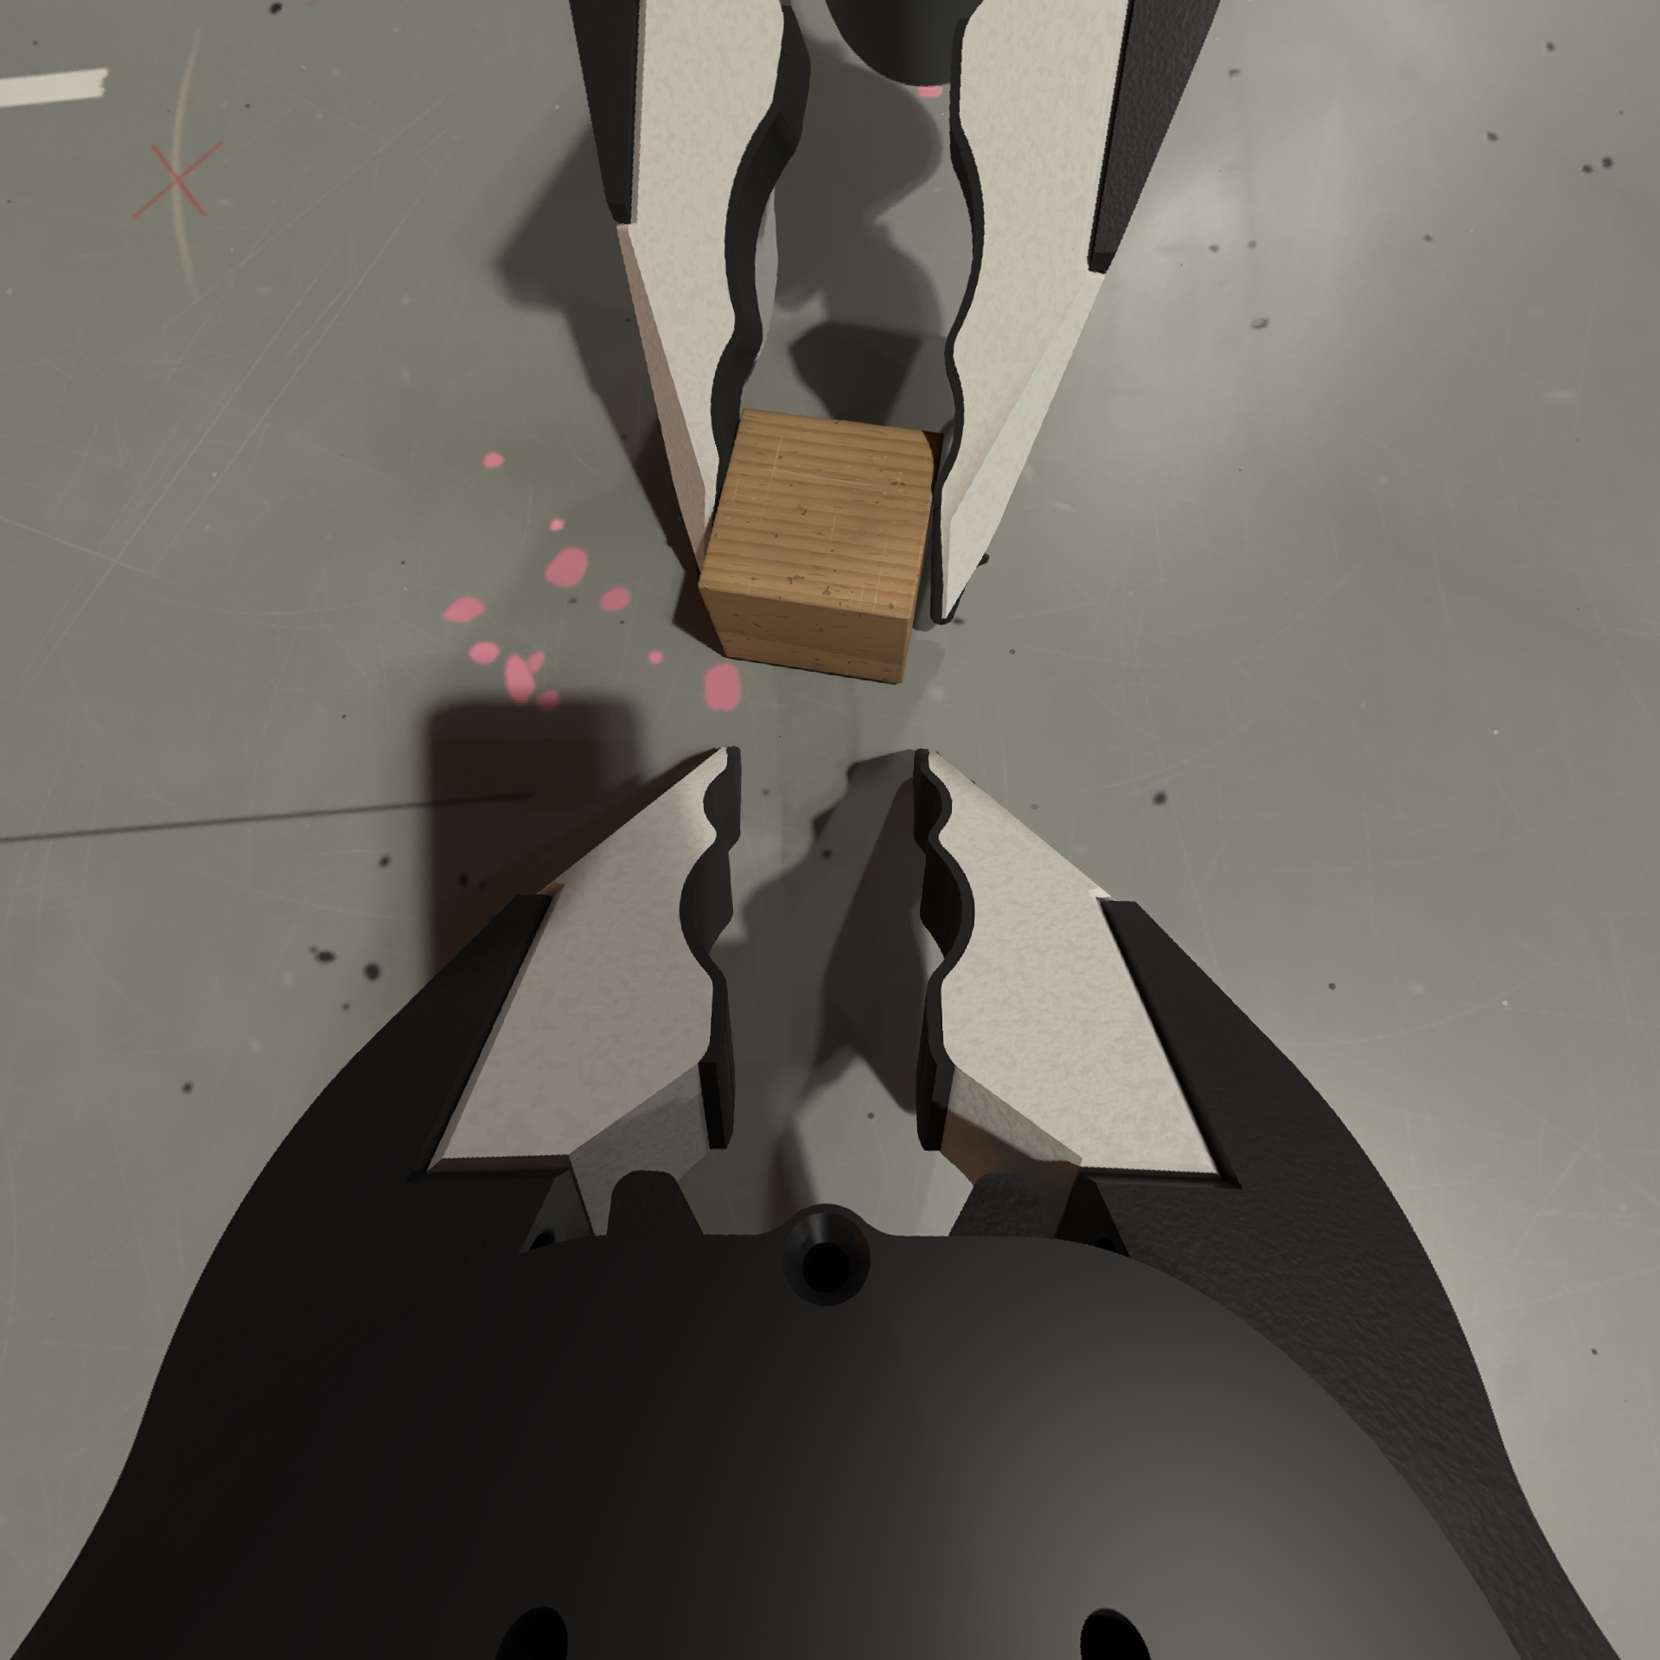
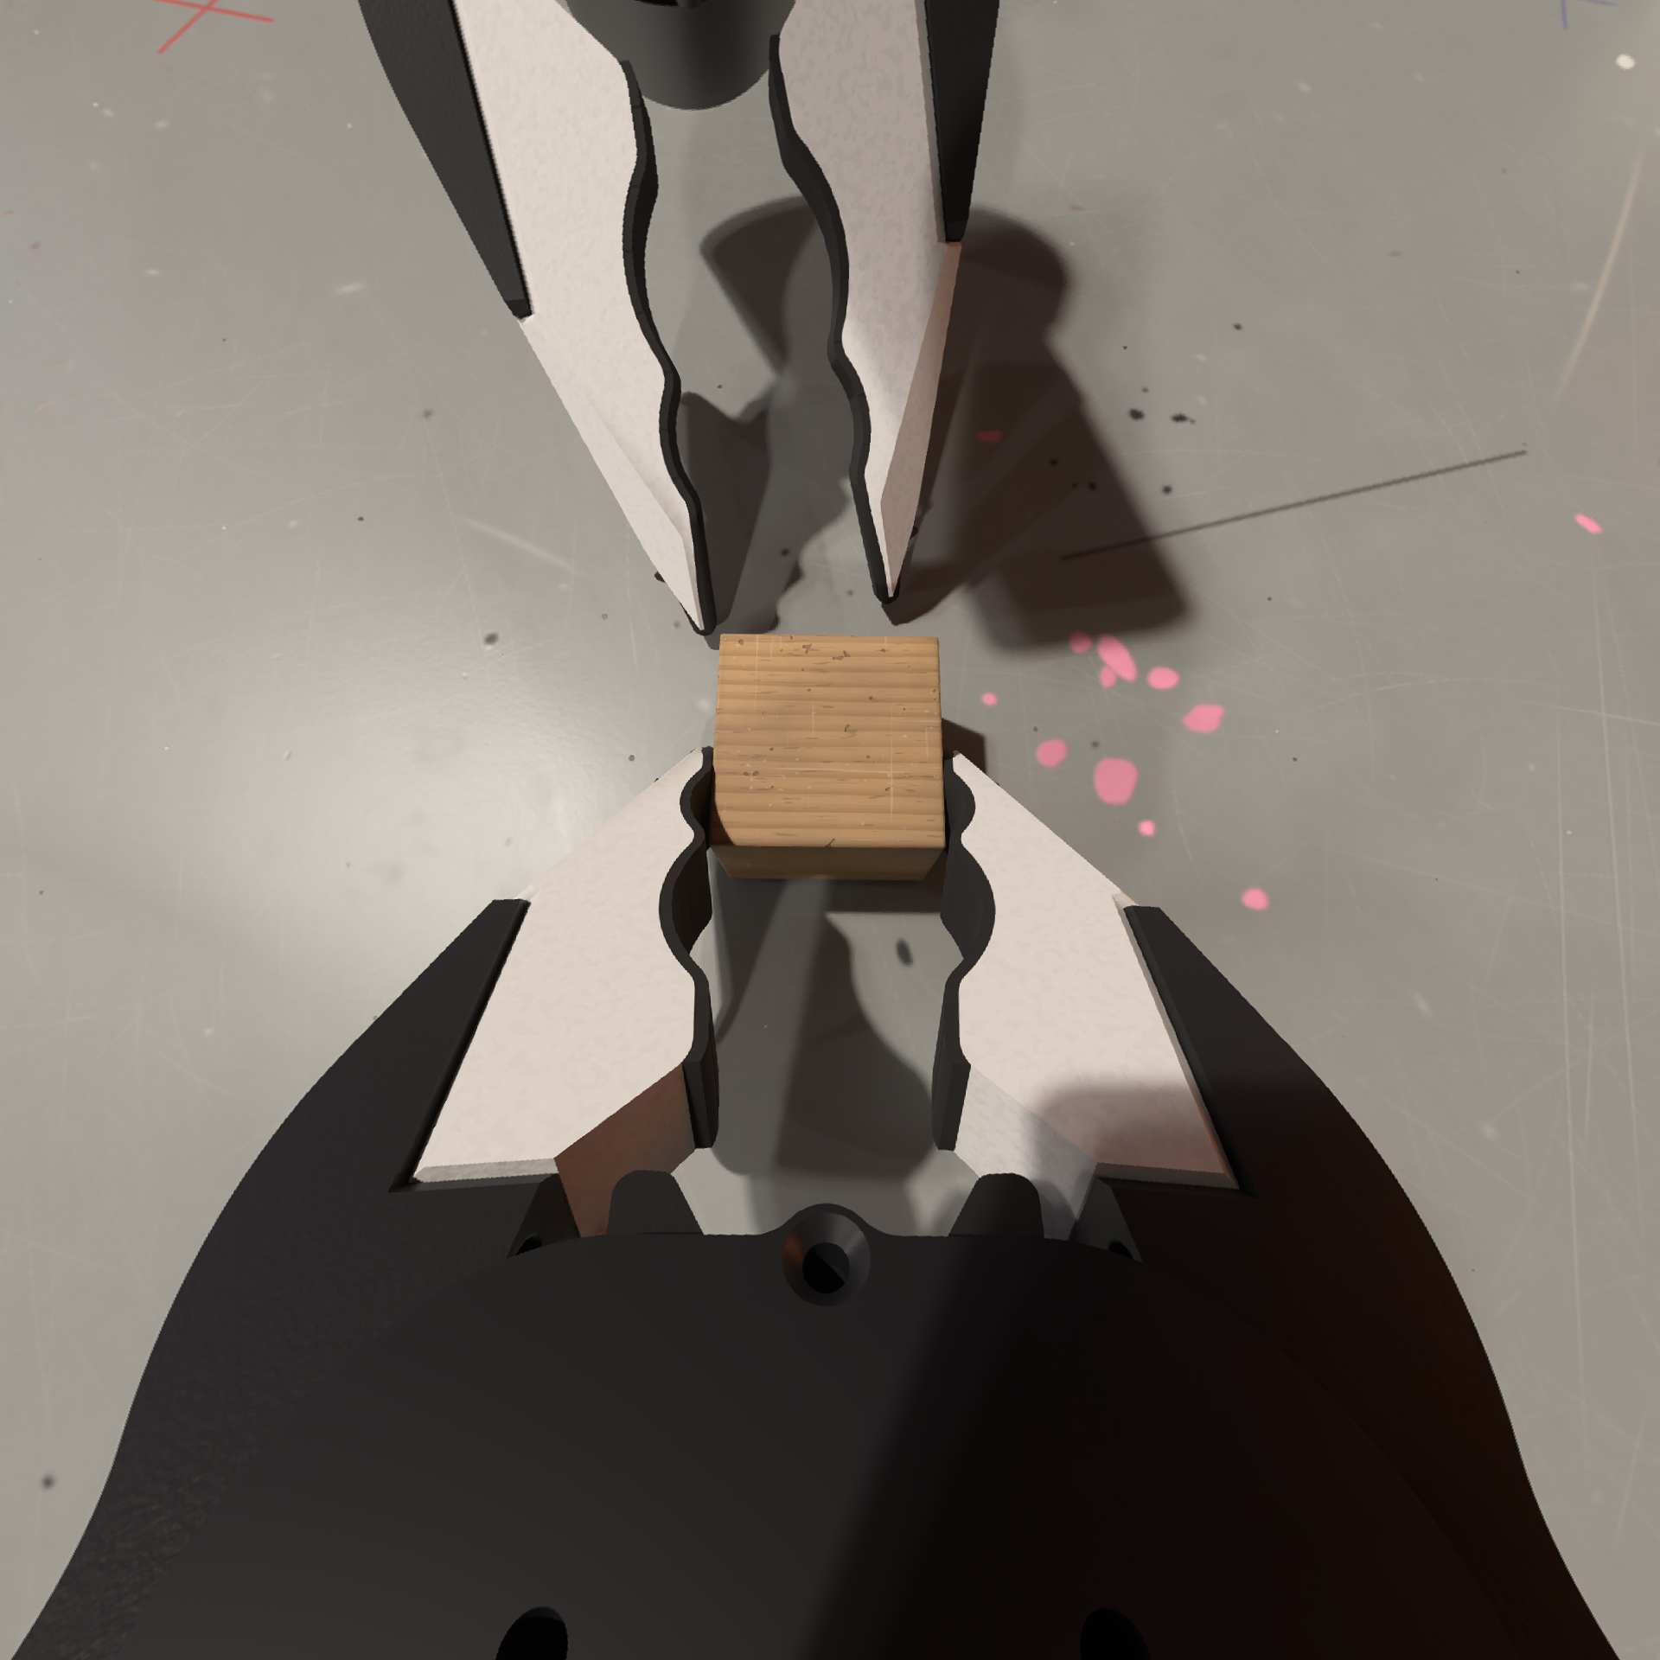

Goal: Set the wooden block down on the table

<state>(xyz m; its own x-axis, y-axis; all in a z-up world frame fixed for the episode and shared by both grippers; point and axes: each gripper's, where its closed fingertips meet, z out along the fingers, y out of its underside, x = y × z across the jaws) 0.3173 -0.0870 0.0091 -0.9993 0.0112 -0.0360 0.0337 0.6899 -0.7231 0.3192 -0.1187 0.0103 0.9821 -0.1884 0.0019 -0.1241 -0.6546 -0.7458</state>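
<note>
Both wrist views look steeply down, close to the grey tabletop (image 1: pixel 1347 629), facing each other. Shared: wooden block (image 1: pixel 822 539), pink paint spots (image 1: pixel 566 568), each other's jaws.

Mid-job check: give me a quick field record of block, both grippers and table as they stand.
block: wooden block, upright cube
held by: right gripper, jaws closed on its two sides
left gripper: jaws apart, nothing between them, facing the block from the opposite side, not touching
block contact with table: cannot tell
table: grey, scratched, pink paint spots beside the block
</note>
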